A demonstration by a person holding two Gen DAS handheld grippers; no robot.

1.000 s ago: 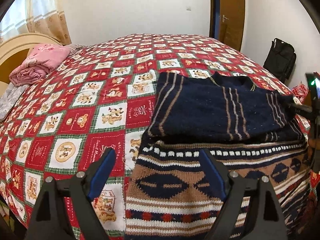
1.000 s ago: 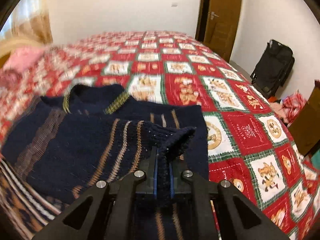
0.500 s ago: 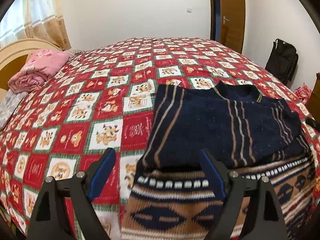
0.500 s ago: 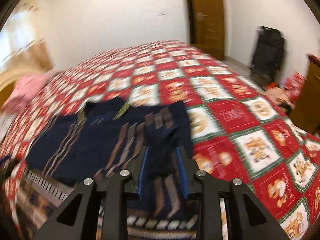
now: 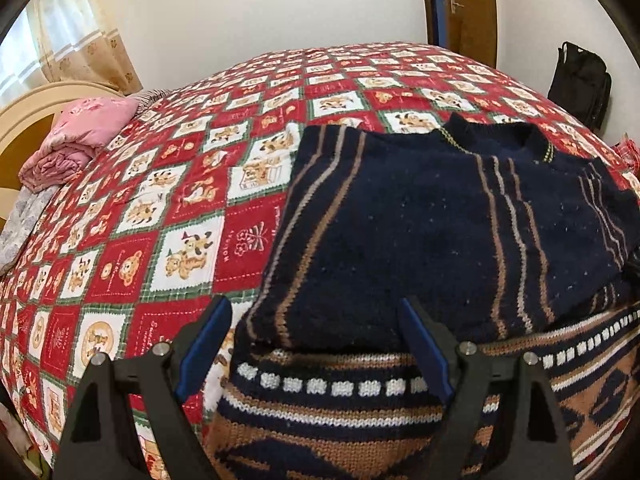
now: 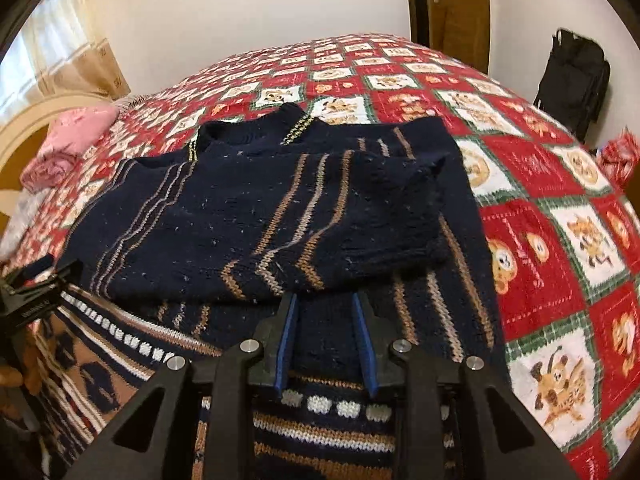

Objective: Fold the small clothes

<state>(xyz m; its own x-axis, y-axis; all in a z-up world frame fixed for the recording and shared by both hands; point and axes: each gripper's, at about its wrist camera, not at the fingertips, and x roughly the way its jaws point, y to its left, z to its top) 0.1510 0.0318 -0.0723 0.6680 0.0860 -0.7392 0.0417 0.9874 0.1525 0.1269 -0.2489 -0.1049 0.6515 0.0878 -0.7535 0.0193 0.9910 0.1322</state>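
The navy striped sweater [image 6: 256,216] is lying flat on the bed's red patchwork quilt [image 6: 560,216], collar toward the far wall, both sleeves folded across its chest, its long axis running away from me. My right claw [image 6: 326,344] has just been opening and is hovering released, nothing between its pads, above the patterned hem. My left claw [image 5: 316,348] is gaping wide and empty, straddling the sweater's left edge, nearer the hem's corner for the next fold.

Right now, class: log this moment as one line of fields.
stage: both sleeves folded in | sweater: flat on bedspread | left gripper: open, empty | right gripper: just opened, sleeve released
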